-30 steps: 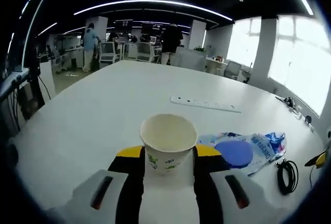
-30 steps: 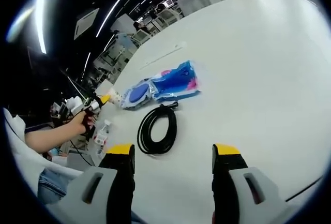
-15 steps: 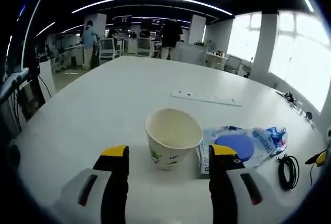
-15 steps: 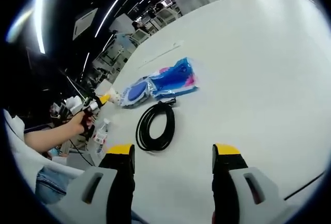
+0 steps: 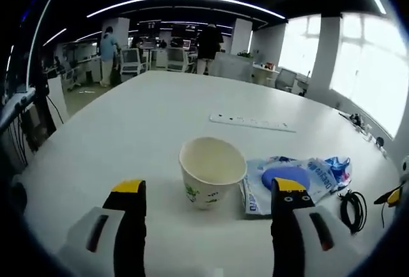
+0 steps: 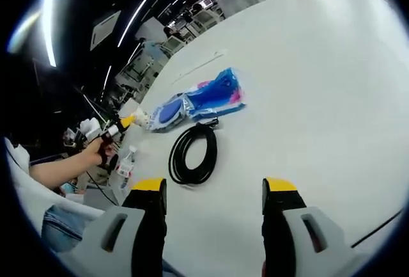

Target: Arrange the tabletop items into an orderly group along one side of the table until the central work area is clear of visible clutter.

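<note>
A white paper cup (image 5: 211, 171) with a green print stands upright on the white table (image 5: 140, 130). My left gripper (image 5: 208, 190) is open, its yellow-tipped jaws wide on either side of the cup and a little nearer than it, not touching it. A blue plastic packet (image 5: 300, 179) lies just right of the cup. In the right gripper view the same packet (image 6: 199, 103) lies beyond a coiled black cable (image 6: 192, 153). My right gripper (image 6: 214, 186) is open with nothing between its jaws, short of the cable. The other gripper (image 6: 121, 125) shows at the left, held by a hand.
A white power strip (image 5: 252, 123) lies farther back on the table. The coiled cable (image 5: 351, 210) sits at the right near the table edge. Small bottles (image 6: 124, 165) stand past the table's left edge. People and office chairs are far behind.
My left gripper has opened, let go of the paper cup and drawn back from it. The cup now stands free. The right gripper has barely moved.
</note>
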Demonstrator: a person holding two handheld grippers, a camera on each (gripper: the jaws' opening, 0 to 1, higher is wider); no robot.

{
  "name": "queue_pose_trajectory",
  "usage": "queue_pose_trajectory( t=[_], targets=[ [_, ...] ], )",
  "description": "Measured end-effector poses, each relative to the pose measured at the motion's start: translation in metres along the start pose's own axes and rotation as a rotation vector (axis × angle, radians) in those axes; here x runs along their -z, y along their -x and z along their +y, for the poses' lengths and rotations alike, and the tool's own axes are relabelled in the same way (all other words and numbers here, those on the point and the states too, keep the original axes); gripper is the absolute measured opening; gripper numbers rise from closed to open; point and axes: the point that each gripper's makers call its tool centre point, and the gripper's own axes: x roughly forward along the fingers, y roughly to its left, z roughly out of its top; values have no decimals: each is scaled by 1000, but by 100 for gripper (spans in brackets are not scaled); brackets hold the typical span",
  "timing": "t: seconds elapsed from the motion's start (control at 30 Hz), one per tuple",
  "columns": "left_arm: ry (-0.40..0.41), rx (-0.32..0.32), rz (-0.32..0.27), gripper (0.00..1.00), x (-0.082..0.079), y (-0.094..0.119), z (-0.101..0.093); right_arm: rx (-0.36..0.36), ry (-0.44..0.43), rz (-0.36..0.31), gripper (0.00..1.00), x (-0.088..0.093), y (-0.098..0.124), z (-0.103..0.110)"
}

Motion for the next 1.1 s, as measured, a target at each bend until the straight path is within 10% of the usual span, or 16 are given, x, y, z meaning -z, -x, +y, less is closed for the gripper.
queue_pose_trajectory(
  t=[1.1],
  targets=[
    [-46, 49, 133, 77, 19, 49, 0, -14, -20, -2, 59, 4, -2, -1]
  ],
)
